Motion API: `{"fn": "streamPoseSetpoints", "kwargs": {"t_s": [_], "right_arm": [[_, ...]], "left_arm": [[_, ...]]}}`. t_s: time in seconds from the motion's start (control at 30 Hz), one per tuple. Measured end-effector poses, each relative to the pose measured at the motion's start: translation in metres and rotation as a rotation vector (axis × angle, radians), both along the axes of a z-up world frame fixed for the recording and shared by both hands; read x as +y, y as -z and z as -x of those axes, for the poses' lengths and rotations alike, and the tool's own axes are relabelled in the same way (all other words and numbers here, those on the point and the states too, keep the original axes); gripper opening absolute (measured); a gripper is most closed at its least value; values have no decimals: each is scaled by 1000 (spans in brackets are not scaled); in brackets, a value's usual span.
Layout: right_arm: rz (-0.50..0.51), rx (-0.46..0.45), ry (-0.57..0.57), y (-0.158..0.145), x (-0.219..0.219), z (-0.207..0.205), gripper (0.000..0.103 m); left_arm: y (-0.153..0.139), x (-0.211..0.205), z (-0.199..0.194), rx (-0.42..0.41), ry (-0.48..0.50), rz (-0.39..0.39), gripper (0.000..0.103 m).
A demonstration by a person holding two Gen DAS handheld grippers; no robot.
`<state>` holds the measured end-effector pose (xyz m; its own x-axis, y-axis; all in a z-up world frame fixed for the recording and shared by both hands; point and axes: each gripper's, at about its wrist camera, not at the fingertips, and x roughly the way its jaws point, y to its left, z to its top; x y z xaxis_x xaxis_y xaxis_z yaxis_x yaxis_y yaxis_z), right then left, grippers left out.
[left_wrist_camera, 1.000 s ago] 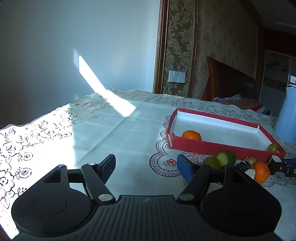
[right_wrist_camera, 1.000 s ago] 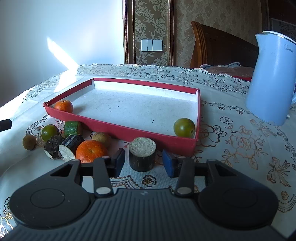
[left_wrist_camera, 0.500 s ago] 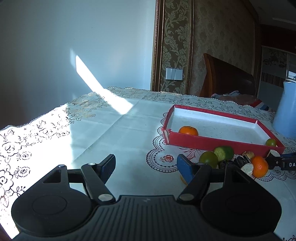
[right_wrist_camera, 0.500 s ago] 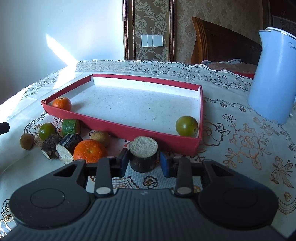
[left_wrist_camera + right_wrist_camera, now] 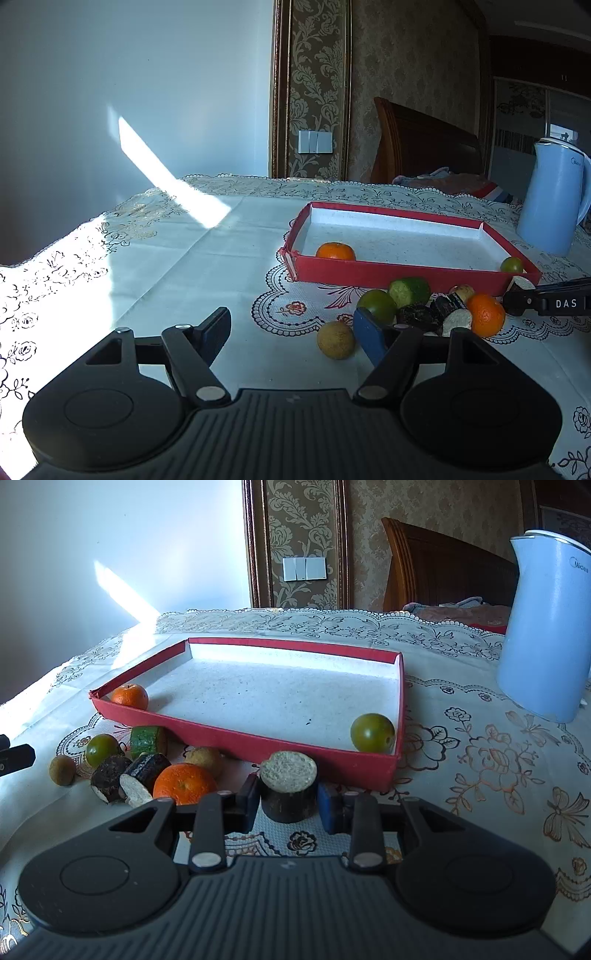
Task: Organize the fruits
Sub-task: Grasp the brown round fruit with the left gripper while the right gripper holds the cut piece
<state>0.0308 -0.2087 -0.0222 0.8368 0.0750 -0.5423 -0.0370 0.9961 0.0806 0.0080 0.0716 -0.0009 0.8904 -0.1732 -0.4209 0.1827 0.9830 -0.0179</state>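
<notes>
Right gripper (image 5: pixel 288 799) clamps dark cylinder (image 5: pixel 289 797), left-view-hidden.

Two oranges: one in the tray's (image 5: pixel 243 734) far left corner (image 5: pixel 130 700), one just ahead and left of the right gripper (image 5: pixel 288 802) on the cloth (image 5: pixel 184 782); two round green fruits: one in the tray's near right corner ahead of that gripper (image 5: pixel 372 733), one outside to its left (image 5: pixel 101 749); one cut green piece (image 5: pixel 147 741); three dark cylinders with pale cut faces: one between the right gripper's fingers (image 5: pixel 289 788), two leftward (image 5: pixel 142 775) (image 5: pixel 109 775); two small tan round fruits: one behind the near orange (image 5: pixel 204 759), one farthest left (image 5: pixel 62 770); one red tray; one blue kettle (image 5: pixel 546 627); two grippers, counting the left gripper (image 5: pixel 291 332).
</notes>
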Motion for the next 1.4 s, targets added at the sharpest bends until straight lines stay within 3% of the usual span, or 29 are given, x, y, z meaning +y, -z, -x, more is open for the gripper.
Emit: {"fn": "streamPoseSetpoints", "kwargs": {"t_s": [0.57, 0.73, 0.9, 1.4], "right_arm": [[-32, -20, 16, -3, -13, 16, 31], [-40, -27, 22, -4, -17, 20, 31], [-46, -32, 22, -5, -19, 21, 31], [-64, -38, 28, -3, -23, 24, 31]], "left_arm": [[11, -26, -19, 63, 57, -33, 73], [15, -30, -24, 90, 79, -37, 63], [17, -31, -30, 127, 86, -28, 46], [17, -34, -33, 147, 88, -26, 26]]}}
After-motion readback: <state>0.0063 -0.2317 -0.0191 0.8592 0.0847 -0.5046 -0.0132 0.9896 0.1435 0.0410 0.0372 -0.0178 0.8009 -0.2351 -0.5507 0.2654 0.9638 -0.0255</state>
